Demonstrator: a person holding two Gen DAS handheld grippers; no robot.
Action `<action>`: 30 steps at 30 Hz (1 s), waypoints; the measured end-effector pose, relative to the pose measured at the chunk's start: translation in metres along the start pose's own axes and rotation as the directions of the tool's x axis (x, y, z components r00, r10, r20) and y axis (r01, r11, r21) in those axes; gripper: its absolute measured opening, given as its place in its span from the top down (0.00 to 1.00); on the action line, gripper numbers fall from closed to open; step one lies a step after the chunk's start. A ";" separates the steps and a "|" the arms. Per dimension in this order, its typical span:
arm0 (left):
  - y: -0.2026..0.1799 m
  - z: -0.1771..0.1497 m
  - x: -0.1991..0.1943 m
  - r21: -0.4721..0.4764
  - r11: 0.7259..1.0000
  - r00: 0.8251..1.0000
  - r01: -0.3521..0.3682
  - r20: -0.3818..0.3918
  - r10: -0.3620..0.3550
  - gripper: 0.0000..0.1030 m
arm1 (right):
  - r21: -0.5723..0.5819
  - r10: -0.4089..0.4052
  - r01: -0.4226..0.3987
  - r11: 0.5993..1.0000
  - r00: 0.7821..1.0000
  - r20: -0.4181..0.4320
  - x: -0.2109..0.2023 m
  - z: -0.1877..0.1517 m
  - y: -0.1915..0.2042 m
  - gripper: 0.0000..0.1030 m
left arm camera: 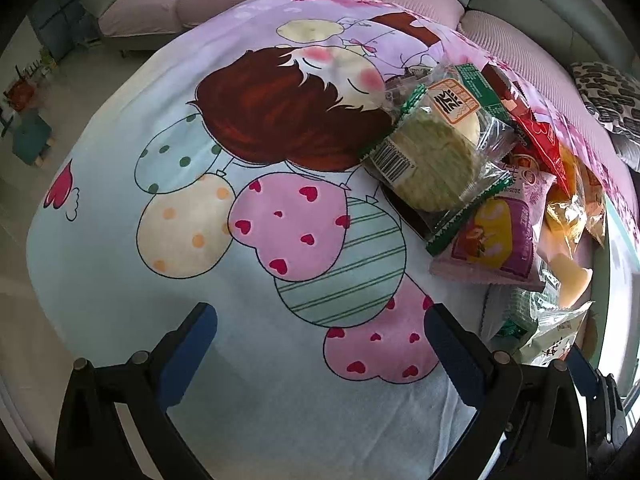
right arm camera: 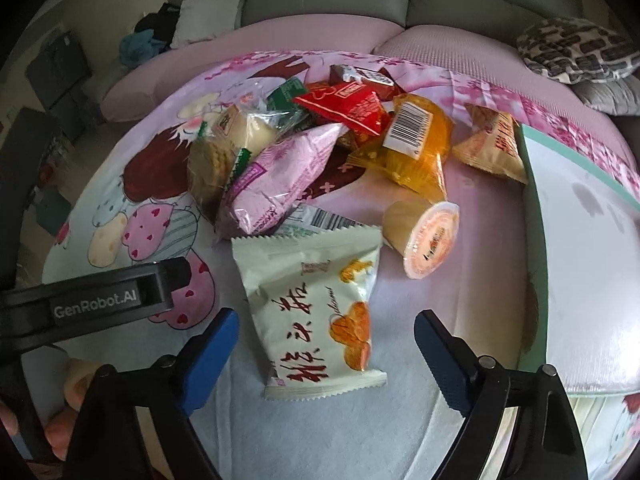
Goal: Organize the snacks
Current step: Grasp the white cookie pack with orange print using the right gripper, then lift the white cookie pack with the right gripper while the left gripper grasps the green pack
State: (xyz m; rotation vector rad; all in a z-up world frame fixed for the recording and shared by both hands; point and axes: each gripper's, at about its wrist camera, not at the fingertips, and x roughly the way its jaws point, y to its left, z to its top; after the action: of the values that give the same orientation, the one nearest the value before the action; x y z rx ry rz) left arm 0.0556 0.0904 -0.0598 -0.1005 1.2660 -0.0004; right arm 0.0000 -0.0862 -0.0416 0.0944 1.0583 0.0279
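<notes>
The right tongs [right arm camera: 324, 360] tilt steeply down over the cartoon-printed cloth [right arm camera: 360, 432] on the worktop, their blue-padded fingers [right arm camera: 208, 356] spread wide. Between them lies the lower end of a cream snack packet [right arm camera: 316, 312] with red characters and orange pictures; the pads stand clear of it on both sides, so nothing is gripped. Just beyond that packet lies a clear wrapper showing a barcode [right arm camera: 328, 220], and past it the heap of snacks: a pink packet [right arm camera: 280, 176], a clear-wrapped round biscuit [right arm camera: 212, 160], a red packet [right arm camera: 352, 110], an orange jelly pack [right arm camera: 412, 144] and, nearer to the right finger, a jelly cup [right arm camera: 424, 236] lying on its side. A triangular cream-and-orange packet [right arm camera: 496, 148] lies farther right, beside a white box with a green rim [right arm camera: 532, 200] that runs along the right of these tongs.

To the left of the right tongs, the body of the other tool reaches in, lettered GenRobot.AI, with a person's fingertips [right arm camera: 60, 436] showing below it.

The left tongs [left arm camera: 320, 344] also point steeply down, fingers [left arm camera: 188, 352] wide apart and holding nothing; only the balloon print of the cloth [left arm camera: 280, 420] lies between them. The snack heap sits ahead and to their right: the round biscuit pack [left arm camera: 436, 160] uppermost, the pink packet [left arm camera: 496, 236] beneath it. A pink sofa [left arm camera: 200, 4] stands beyond.
</notes>
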 end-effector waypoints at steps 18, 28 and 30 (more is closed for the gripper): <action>-0.003 -0.001 0.003 0.007 1.000 1.000 -0.015 -0.018 0.015 0.00 | 0.056 0.050 -0.049 0.997 0.999 -0.011 0.003 -0.004 -0.021 0.47; -0.008 -0.002 0.004 0.020 1.000 1.000 -0.021 -0.020 0.022 0.00 | 0.048 0.062 -0.061 0.997 0.998 0.000 0.003 -0.003 -0.017 0.47; -0.008 -0.002 0.004 0.019 1.000 1.000 -0.017 -0.018 0.017 0.00 | 0.054 0.073 -0.073 0.996 0.997 0.010 0.000 -0.001 -0.017 0.47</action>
State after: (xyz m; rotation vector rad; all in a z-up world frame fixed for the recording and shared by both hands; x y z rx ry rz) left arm 0.0555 0.0822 -0.0638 -0.0733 1.2851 0.0014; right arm -0.0017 -0.1031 -0.0435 0.1819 1.0476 0.0651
